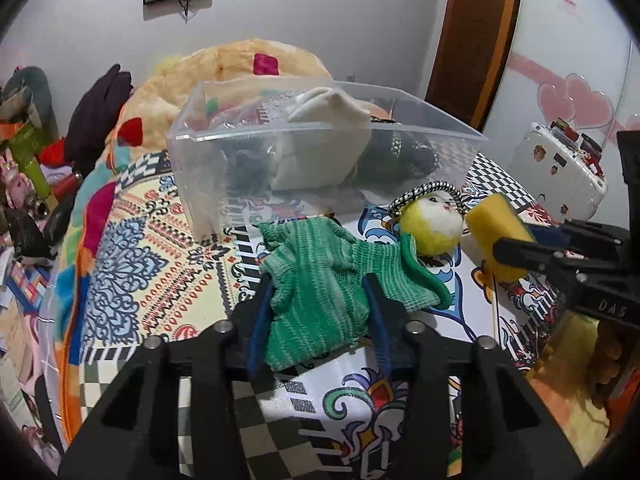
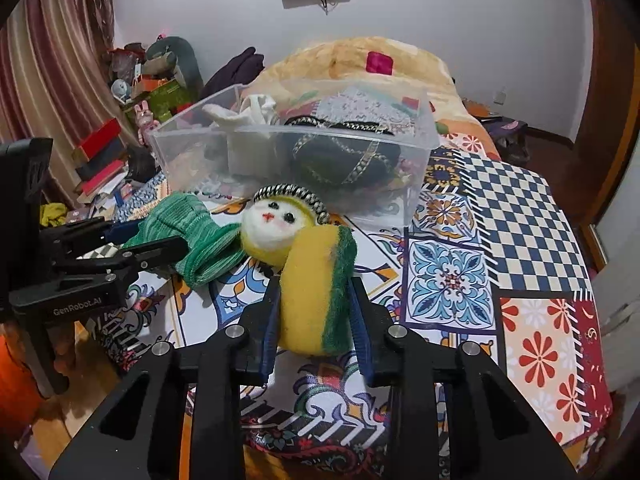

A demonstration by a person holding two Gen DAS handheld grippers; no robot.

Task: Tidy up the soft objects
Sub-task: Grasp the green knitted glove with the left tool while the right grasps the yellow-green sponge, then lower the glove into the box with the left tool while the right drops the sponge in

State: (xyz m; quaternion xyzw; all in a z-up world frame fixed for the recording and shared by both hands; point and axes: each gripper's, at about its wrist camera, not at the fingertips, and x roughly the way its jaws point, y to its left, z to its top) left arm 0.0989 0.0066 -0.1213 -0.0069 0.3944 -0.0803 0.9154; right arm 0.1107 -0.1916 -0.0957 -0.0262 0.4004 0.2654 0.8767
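Green knit cloth (image 1: 320, 280): gripped between the two blue-padded fingers of the left claw (image 1: 320, 304); its far part is draped on the bed cover (image 1: 160, 248), just in front of the clear box (image 1: 320, 152).
Left claw: closed on the green knit cloth, which is bunched between the fingers; from the right wrist view it is seen at the left edge of the bed, the cloth (image 2: 192, 236) reaching out of it.
Yellow sponge (image 2: 316, 292): held upright in the right claw (image 2: 316, 312), its green scouring layer turned to the right finger; it is raised above the bed cover near the front edge of the bed.
Right claw: closed on the yellow sponge, both pads pressed against its sides.
Plush ball (image 2: 272, 232): yellow and white, with a small painted face and a black-and-white braided band over the top; it is lying on the bed cover between cloth and sponge, just in front of the clear box.
Clear box: set in the middle of the bed, open at the top; a white cloth (image 1: 320, 140) and a dark item with braided trim (image 2: 340, 156) are seen inside.
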